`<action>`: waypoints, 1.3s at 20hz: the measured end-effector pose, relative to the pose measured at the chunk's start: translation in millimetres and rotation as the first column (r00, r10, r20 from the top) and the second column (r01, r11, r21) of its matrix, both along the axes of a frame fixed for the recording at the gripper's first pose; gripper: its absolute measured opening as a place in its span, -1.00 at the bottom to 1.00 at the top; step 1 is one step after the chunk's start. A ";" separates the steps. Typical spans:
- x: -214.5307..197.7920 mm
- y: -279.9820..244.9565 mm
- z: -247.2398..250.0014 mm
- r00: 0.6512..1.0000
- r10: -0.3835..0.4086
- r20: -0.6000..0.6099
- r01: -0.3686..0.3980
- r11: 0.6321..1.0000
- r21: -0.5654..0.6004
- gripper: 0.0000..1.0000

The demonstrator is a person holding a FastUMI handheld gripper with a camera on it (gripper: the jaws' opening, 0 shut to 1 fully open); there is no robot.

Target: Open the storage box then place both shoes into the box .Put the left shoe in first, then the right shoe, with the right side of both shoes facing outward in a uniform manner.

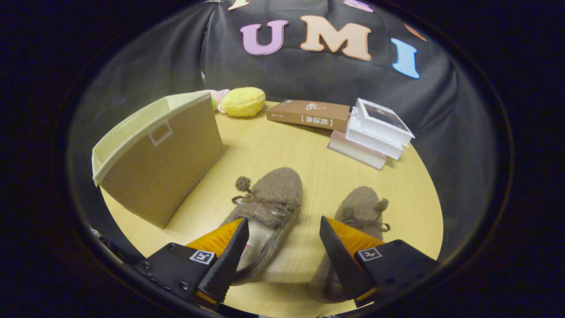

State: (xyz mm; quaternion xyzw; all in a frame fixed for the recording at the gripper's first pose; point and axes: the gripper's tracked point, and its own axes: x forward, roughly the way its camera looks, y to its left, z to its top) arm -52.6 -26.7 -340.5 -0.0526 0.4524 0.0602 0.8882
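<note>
We see our gripper point(282, 229) spread wide above the round wooden table point(273, 145), its fingers holding nothing; small square marker tags sit on the finger mounts. Two fuzzy brown shoes lie just under and ahead of the fingers, well apart from each other. The left shoe point(273, 198) lies beside our left finger, its long axis running away from us with the toe pointing toward the far side of the table, a bow and pompom on its top. The right shoe point(359, 205) lies partly under our right finger, its toe also pointing away, roughly parallel to the first. The storage box point(163, 159), tan fabric with a pale lining and a small label pocket on its face, stands to the left beyond the shoes, top open. Beyond it rests a yellow plush toy point(242, 101). A brown book point(309, 114) carries printed characters on its spine, too small to read, beside a stack of white books point(375, 132)
</note>
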 end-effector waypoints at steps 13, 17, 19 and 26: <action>-8.9 14.8 -26.9 0.970 -0.116 -0.214 0.137 0.987 0.084 -0.92; 0.8 23.8 -12.2 0.953 -0.201 -0.225 0.244 0.953 0.181 -0.93; 1.6 26.1 -8.2 0.944 -0.228 -0.238 0.278 0.939 0.203 -0.93; 2.7 42.8 10.7 0.931 -0.269 -0.247 0.332 0.904 0.267 -0.94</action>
